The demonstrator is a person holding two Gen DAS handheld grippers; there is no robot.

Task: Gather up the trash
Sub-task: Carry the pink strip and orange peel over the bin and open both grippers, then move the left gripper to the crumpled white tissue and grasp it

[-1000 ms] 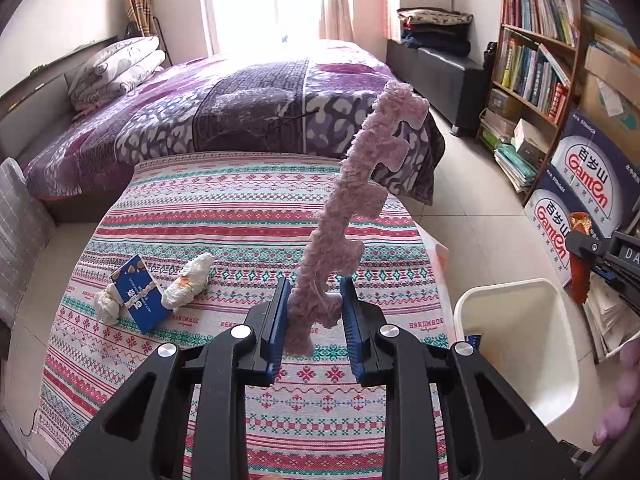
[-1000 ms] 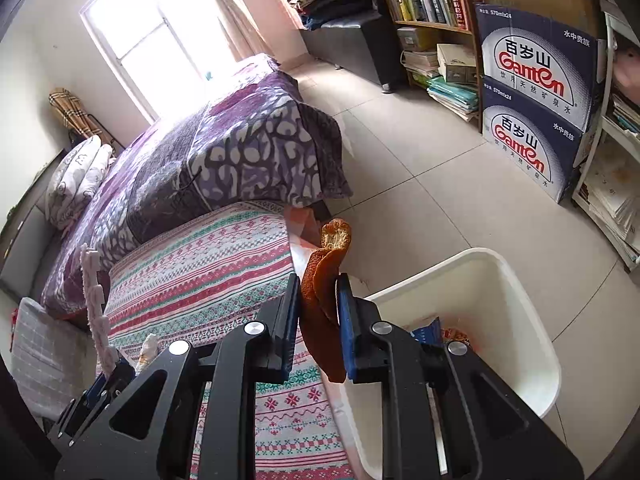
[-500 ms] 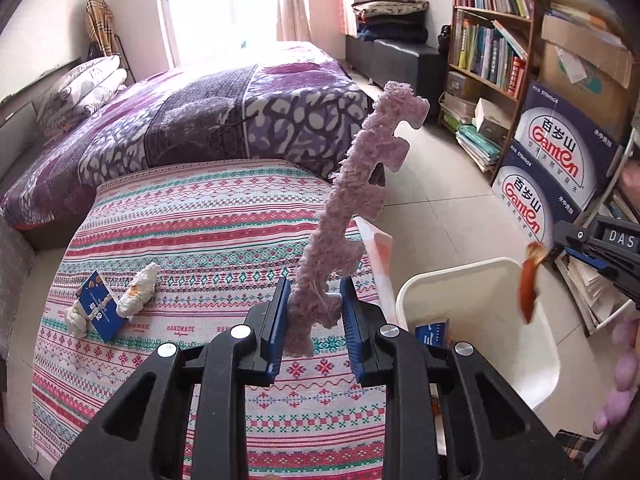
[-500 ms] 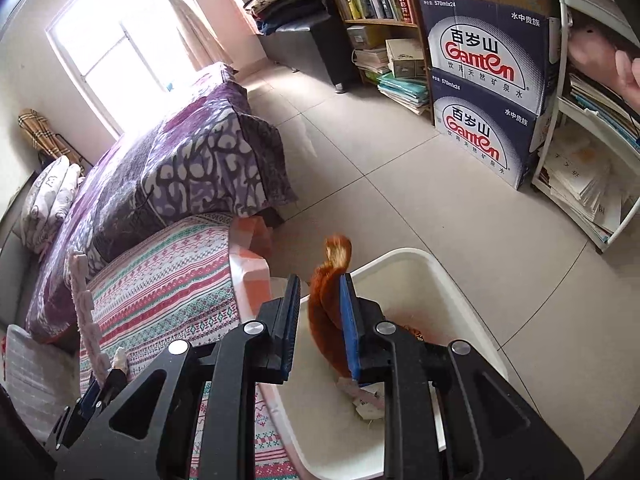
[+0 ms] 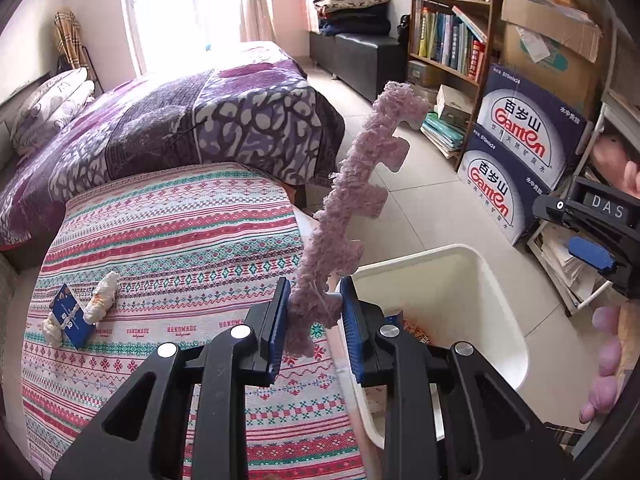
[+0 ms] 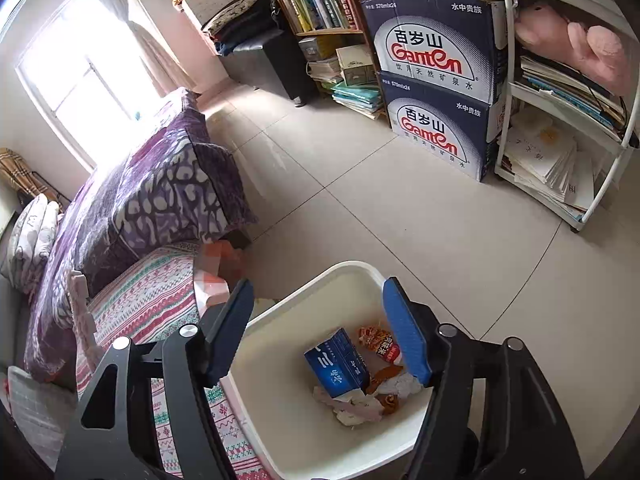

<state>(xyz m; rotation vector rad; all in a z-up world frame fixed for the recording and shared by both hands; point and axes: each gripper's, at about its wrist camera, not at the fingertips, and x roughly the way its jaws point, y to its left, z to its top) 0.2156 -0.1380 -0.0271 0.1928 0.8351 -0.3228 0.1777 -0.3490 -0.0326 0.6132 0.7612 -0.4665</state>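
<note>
My left gripper is shut on the lower end of a long pink fuzzy strip that stands up and leans right, over the edge of the striped cloth and next to the white bin. My right gripper hovers over the white bin with its jaws opening and nothing between them. In the bin lie a blue box, a red snack wrapper, orange peel and crumpled tissue. On the cloth remain a blue card and white crumpled wads.
A bed with a purple blanket lies behind the cloth. Stacked Ganten boxes, a bookshelf and a white shelf unit line the right side. Tiled floor lies beyond the bin. The right gripper's body and a person's fingers show at the right.
The right gripper moved over the bin and opened; the orange peel dropped in. The left gripper carried the pink strip rightward toward the bin.
</note>
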